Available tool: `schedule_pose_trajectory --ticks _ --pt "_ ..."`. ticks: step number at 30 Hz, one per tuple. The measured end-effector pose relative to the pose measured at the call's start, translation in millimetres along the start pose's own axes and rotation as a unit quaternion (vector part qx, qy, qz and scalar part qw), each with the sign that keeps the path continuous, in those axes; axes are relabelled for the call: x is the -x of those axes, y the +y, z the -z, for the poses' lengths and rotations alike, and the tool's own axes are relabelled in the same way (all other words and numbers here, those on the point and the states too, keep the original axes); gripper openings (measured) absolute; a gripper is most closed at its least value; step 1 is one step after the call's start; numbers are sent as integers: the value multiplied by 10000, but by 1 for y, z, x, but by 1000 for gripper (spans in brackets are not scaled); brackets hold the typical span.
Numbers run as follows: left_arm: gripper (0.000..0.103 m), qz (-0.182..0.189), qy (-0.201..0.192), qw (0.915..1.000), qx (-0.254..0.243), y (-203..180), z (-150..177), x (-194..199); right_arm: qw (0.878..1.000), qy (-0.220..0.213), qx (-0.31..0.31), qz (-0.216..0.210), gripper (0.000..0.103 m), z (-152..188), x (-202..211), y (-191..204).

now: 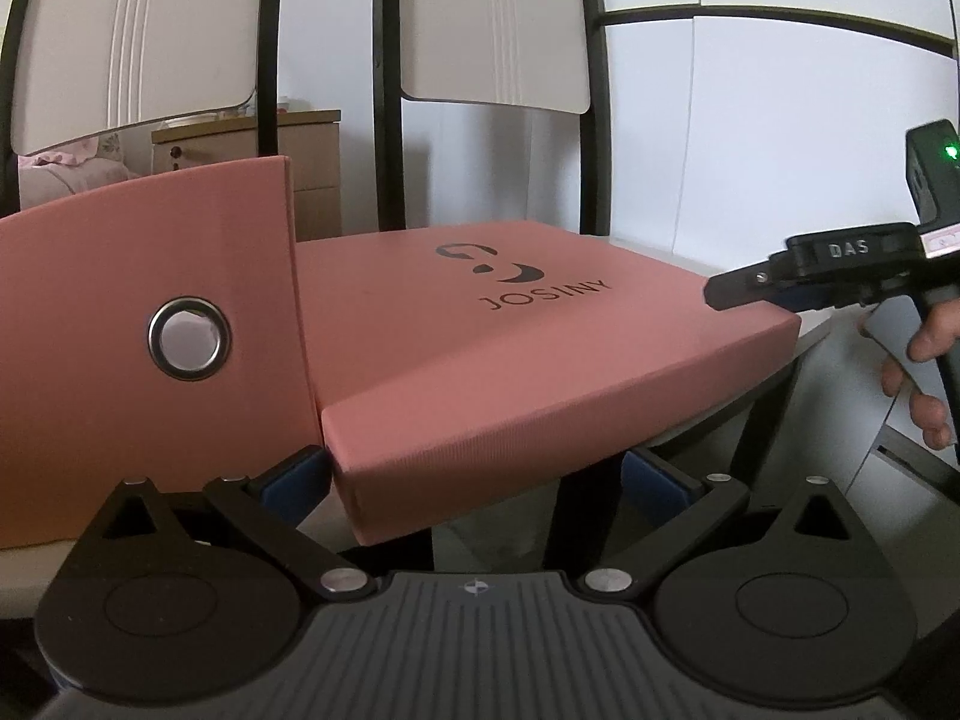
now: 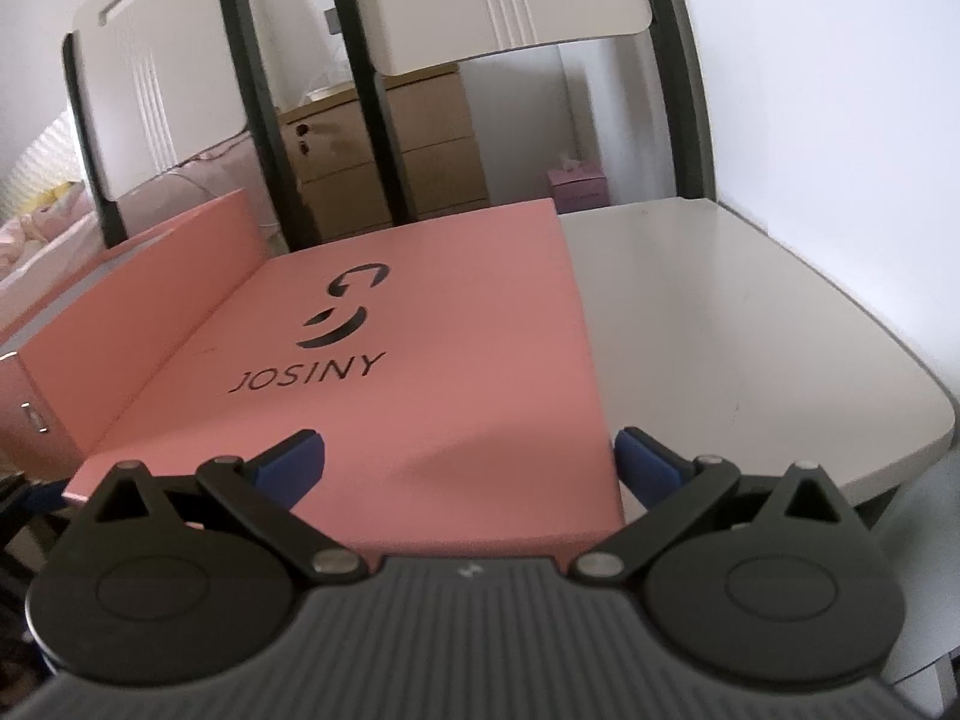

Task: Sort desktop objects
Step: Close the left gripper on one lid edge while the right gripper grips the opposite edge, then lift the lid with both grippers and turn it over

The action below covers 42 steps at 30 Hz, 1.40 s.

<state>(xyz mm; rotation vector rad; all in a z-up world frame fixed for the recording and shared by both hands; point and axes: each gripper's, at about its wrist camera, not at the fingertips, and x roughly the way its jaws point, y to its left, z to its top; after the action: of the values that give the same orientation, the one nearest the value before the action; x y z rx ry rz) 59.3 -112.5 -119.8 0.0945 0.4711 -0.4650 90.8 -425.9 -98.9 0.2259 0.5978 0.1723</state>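
A pink box lid [image 1: 480, 348] printed JOSINY lies flat and slightly tilted, its near corner past the table edge. Beside it on the left stands a taller pink box [image 1: 138, 324] with a metal eyelet. My left gripper [image 1: 474, 477] is open, and the lid's near corner sits between its blue pads. In the right wrist view the lid [image 2: 420, 372] fills the middle. My right gripper [image 2: 471, 465] is open and straddles the lid's near right edge, one finger over the top. From the left wrist view the right gripper [image 1: 756, 291] reaches the lid's far right corner, held by a hand [image 1: 924, 360].
The white table [image 2: 720, 330] extends to the right of the lid, with a rounded corner. Two chairs with white backs [image 1: 492, 30] stand close behind. Farther back are a wooden drawer cabinet [image 2: 390, 162] and a small pink box [image 2: 579, 189].
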Motion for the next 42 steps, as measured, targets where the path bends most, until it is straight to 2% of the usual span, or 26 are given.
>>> schedule_pose_trajectory --ticks 8,24,29,32,37,39,42 --pt "103 -17 -18 9999 -98 -9 7 12 9998 50 59 -198 103 9 20 -2" --pt "103 125 -13 9997 204 -14 12 28 9993 67 105 -347 103 14 36 -6" --pt "103 60 -37 9996 287 -15 14 35 9980 119 121 -614 103 17 44 -11" --pt "103 163 -168 9993 300 -12 13 42 9971 89 140 -745 103 21 49 -16" --pt "103 469 -427 9940 888 10 0 49 9929 128 -774 -897 103 20 47 -41" --pt "103 678 -411 9865 1430 28 -4 47 9884 82 -1208 -913 103 19 47 -53" --pt "103 1000 -314 9704 2176 52 -5 40 9742 -3 -2000 -1044 103 21 42 -72"
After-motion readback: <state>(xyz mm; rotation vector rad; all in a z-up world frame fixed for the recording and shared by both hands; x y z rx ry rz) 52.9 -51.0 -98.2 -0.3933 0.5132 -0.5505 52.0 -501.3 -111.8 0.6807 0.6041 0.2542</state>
